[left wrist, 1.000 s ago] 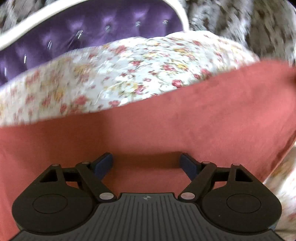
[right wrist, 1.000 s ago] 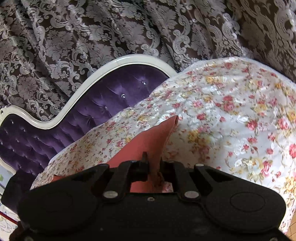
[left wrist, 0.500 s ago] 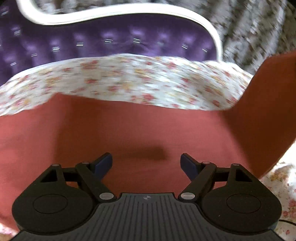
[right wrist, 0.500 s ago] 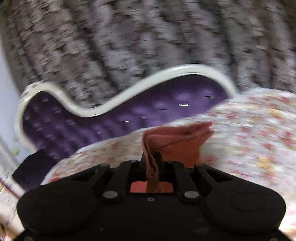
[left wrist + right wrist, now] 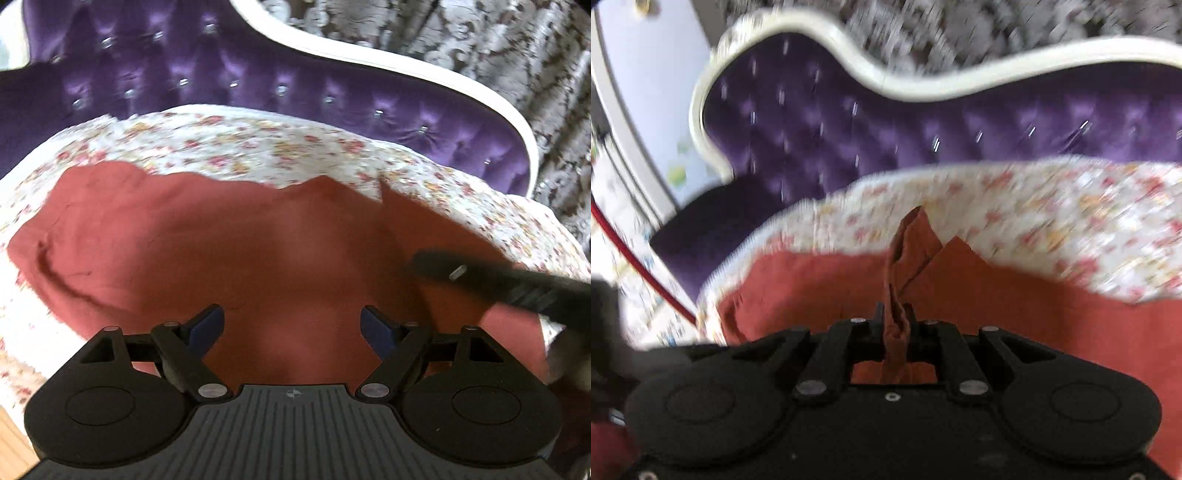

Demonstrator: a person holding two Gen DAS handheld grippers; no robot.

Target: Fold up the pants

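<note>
One pair of pants (image 5: 258, 258), one floral bedspread (image 5: 258, 144), two hand-held grippers

Right claw (image 5: 894, 325) swung across, dragging the pinched pants (image 5: 258, 258) fold over the spread fabric. It now shows at the left wrist view's right edge. Pants' far edge now ragged against the floral bedspread (image 5: 258, 147).

Your left tool (image 5: 291, 326) points steeply downward with its jaws standing wide apart and nothing between the blue pads (image 5: 207, 325). Your right tool (image 5: 894, 319) tilts down as well, its jaws pinched nearly together on a bunched fold of the red pants (image 5: 908, 251). Seen from the left tool, the right tool reaches in from the right as a dark blurred bar.
</note>
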